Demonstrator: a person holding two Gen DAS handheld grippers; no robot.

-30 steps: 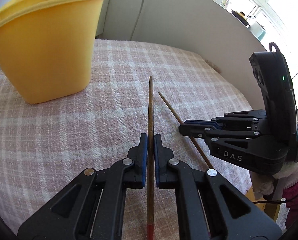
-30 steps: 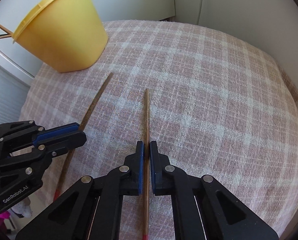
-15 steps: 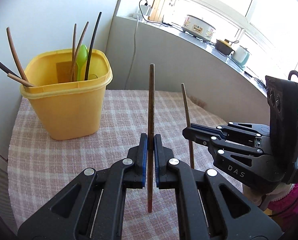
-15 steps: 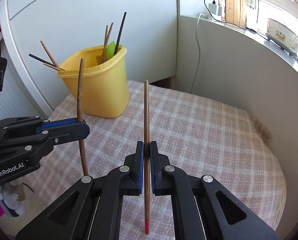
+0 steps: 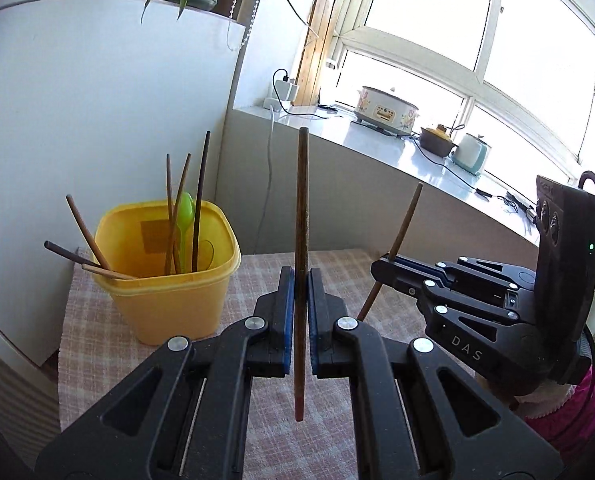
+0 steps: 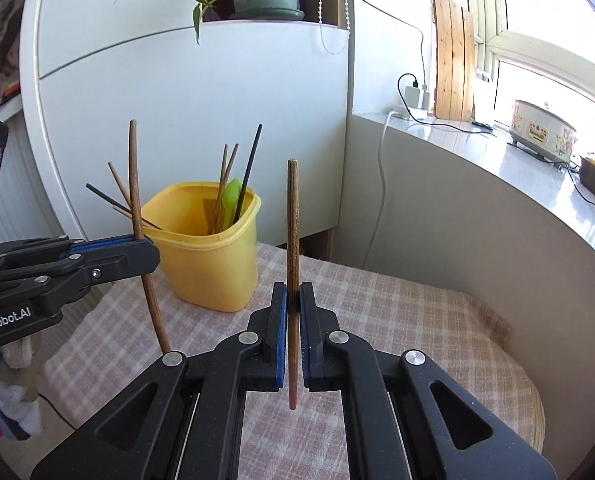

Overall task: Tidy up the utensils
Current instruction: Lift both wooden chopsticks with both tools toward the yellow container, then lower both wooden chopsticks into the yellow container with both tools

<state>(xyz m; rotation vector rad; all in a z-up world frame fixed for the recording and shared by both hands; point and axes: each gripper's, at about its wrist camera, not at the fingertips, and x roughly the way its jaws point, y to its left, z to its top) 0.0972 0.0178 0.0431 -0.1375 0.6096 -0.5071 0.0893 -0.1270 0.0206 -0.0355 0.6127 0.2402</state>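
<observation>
Left tool (image 5: 301,280) clenched on brown chopstick (image 5: 302,200) near its red-tipped end, shaft upright, clear of checked cloth (image 5: 97,344) on counter. Right tool (image 6: 293,296) clamped on second chopstick (image 6: 293,220) the same way. Likely reason: long end free for dropping into yellow bin (image 5: 169,300). Bin sits ahead-left, holding other chopsticks and green spoon (image 5: 184,216).

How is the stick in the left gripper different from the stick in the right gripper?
In the left wrist view, the left gripper's chopstick stands straight up, while the right gripper's chopstick leans. In the right wrist view, the left gripper's chopstick looks slightly bowed, while the right gripper's chopstick looks straight. Both are brown with a red lower tip, each pinched by a shut gripper, left gripper and right gripper, above the checked cloth, not yet in the yellow bin.
</observation>
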